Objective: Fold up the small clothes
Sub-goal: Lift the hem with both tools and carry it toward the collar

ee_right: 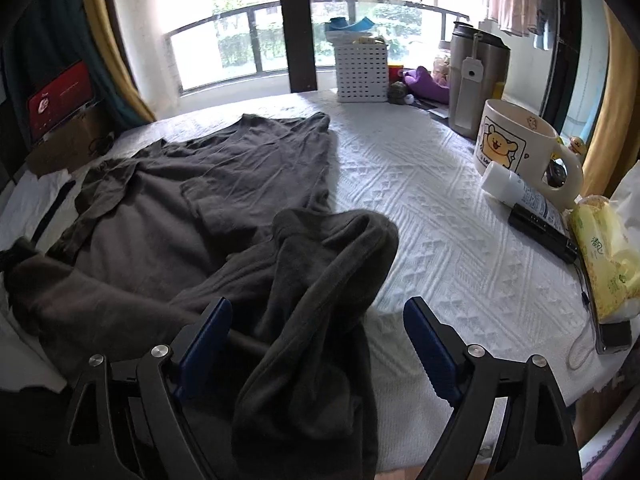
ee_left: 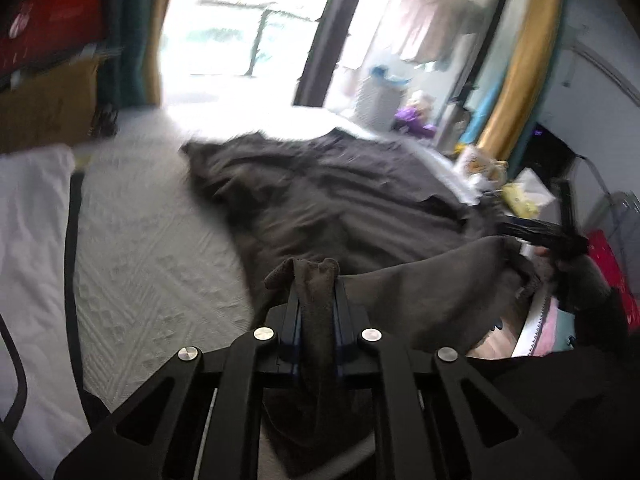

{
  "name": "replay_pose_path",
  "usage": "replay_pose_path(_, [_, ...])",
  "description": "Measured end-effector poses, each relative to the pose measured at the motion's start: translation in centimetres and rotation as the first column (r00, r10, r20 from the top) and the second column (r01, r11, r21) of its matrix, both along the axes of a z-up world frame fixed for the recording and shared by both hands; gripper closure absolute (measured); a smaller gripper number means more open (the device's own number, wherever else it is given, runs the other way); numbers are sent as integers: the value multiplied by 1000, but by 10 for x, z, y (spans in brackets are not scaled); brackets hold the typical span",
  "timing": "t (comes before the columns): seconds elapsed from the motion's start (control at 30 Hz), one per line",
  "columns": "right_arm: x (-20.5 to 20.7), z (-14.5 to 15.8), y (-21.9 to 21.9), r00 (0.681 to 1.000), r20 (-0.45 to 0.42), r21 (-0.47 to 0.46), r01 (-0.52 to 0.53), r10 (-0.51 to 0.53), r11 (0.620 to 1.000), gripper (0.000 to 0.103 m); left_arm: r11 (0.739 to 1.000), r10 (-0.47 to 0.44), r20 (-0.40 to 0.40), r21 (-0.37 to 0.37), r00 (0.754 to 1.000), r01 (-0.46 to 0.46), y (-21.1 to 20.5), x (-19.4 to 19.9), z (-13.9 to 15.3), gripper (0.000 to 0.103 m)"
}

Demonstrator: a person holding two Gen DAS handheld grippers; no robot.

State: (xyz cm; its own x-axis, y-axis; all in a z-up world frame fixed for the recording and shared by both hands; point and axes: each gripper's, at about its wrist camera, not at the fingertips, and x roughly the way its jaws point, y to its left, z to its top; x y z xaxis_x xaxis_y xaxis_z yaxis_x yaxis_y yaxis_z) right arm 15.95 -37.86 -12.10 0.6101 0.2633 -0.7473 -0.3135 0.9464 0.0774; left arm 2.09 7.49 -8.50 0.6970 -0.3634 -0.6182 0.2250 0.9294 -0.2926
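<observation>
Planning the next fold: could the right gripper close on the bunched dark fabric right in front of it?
Probably yes. The right gripper is open, and the bunched dark garment already lies between its fingers with nothing over it. The left gripper holds another edge.

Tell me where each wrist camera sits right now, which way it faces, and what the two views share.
Left wrist: rides the left gripper, shut on a fold of the dark shirt, facing the window; the right gripper shows at right.
Right wrist: rides the right gripper, jaws open around bunched cloth, facing the window past the mug.
Shared: shirt, white bedspread, window.
</observation>
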Motion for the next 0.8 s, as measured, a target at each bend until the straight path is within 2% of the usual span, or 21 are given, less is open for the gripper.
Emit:
replay_pose_path(0.13, [18, -4, -2, 1000, -9, 79, 3, -2, 997, 18, 999, -31, 47, 46, 998, 29, -12, -12, 12, 93])
replay_pose_path(0.17, [19, -5, 0, 1000, -6, 76, -15, 16, 997, 45, 999, -32, 54, 42, 998, 29, -13, -13, 14, 93])
replay_pose_path(0.2, [20, -8, 5, 999, -16, 54, -32, 33, 998, 83, 999, -27, 67, 35, 997, 25, -12, -16, 17, 93])
replay_pose_path(0.23, [20, -9, 9, 1000, -14, 16, -26, 26, 1000, 89, 999, -15, 85, 31, 996, 12, -12, -18, 20, 93])
replay_pose_path(0.3, [15, -5, 11, 999, 10, 18, -37, 37, 999, 94, 1000, 6, 131, 17, 991, -9, -11, -24, 29, 93])
replay_pose_path(0.4, [2, 15, 13, 996, 81, -16, -38, 39, 999, 95, 999, 30, 204, 6, 979, -31, -11, -31, 45, 94])
replay_pose_path(0.5, [-7, 39, 13, 989, 145, -20, -35, 37, 999, 95, 998, 36, 278, 35, 960, -47, -18, -36, 63, 94])
replay_pose_path(0.63, [-14, 70, 12, 974, 224, -10, -35, 36, 999, 95, 996, 44, 382, 58, 923, -72, -23, -40, 87, 94])
replay_pose_path(0.73, [-10, 85, 11, 963, 267, -3, -36, 36, 999, 95, 990, 58, 431, 94, 900, -109, -22, -37, 96, 94])
replay_pose_path(0.8, [-3, 92, 11, 958, 286, 4, -35, 33, 999, 95, 987, 63, 443, 102, 894, -120, -19, -31, 98, 94])
